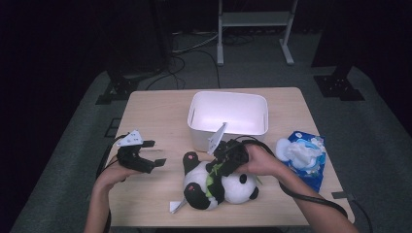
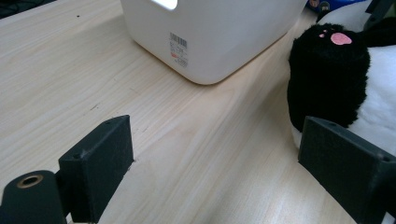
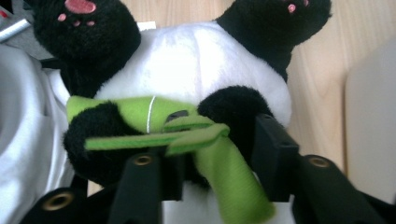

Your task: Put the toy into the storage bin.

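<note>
R tool (image 1: 219, 171) grips panda's (image 1: 233, 187) green bamboo (image 3: 196, 140); L tool (image 1: 148, 156) open.

The wooden table (image 1: 145, 111) bears a white bin (image 1: 228, 119), plush panda (image 1: 218, 187) and blue packet (image 1: 303, 158).

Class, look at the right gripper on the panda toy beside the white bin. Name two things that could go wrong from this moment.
1. The right gripper appears to close on the green felt bamboo and a black paw, not the body of the panda toy; a lift might stretch the felt or let the toy slip.
2. The white bin stands just behind the toy, so a swing could knock its wall. The left gripper hangs open, giving no support.
</note>
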`<state>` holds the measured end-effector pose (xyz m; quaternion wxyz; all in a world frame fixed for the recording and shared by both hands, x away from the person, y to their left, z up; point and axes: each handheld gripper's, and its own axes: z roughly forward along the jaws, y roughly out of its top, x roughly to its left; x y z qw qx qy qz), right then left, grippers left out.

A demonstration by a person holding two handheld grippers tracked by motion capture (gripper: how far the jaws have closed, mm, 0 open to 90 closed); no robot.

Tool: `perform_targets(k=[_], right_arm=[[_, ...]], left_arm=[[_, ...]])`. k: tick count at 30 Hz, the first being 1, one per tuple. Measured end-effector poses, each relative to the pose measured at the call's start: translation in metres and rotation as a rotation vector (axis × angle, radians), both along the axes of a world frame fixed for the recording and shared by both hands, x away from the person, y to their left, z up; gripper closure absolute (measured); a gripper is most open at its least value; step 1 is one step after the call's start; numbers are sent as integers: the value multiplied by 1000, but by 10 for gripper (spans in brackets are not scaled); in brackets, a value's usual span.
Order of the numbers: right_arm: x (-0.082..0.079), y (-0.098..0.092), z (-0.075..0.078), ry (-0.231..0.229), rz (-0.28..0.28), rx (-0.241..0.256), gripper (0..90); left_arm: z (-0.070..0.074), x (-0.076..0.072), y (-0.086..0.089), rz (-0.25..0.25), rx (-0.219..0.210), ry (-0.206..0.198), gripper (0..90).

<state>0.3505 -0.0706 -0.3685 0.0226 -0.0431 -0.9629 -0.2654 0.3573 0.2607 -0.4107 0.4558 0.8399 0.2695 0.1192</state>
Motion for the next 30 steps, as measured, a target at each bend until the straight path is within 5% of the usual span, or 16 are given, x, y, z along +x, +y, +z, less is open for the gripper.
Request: perform_targets(k=[6, 16, 30], right_arm=[[-4, -8, 8, -58, -21, 39, 718], [-10, -10, 12, -91, -7, 32, 741], [-10, -23, 39, -133, -48, 30, 744]], left_arm=[[-1, 0, 1, 3, -1, 3, 90], [-1, 0, 2, 5, 0, 3, 90], [-2, 1, 4, 14, -10, 6, 90]])
